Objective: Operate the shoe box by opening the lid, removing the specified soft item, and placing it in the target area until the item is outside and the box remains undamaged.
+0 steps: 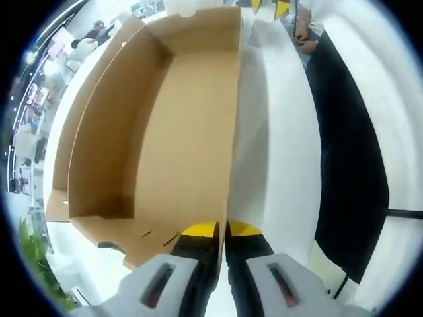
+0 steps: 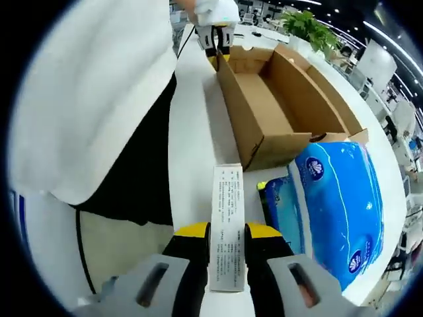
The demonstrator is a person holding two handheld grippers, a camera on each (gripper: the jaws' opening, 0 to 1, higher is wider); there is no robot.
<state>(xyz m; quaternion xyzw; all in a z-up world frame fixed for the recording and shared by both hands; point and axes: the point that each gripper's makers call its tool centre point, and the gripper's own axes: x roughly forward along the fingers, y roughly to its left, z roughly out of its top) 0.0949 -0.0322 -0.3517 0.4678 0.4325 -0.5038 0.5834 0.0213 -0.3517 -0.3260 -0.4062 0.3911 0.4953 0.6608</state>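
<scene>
Clamped between the yellow-tipped jaws of the right tool [image 2: 227, 232] is a white printed paper slip [image 2: 227, 224], held flat over the white tabletop [image 2: 192, 145]. Just right of it lies a blue soft tissue pack [image 2: 337, 198], outside the box and touching its near end. Beyond stands the open brown cardboard shoe box [image 2: 277, 105], its inside bare. At the box's far end the left tool [image 2: 218, 41] grips the side wall. In the left gripper view, the left tool [image 1: 223, 231] has its jaws closed on the rim of that wall of the box [image 1: 172, 132]. A person's white sleeve [image 2: 92, 92] hangs to the left.
</scene>
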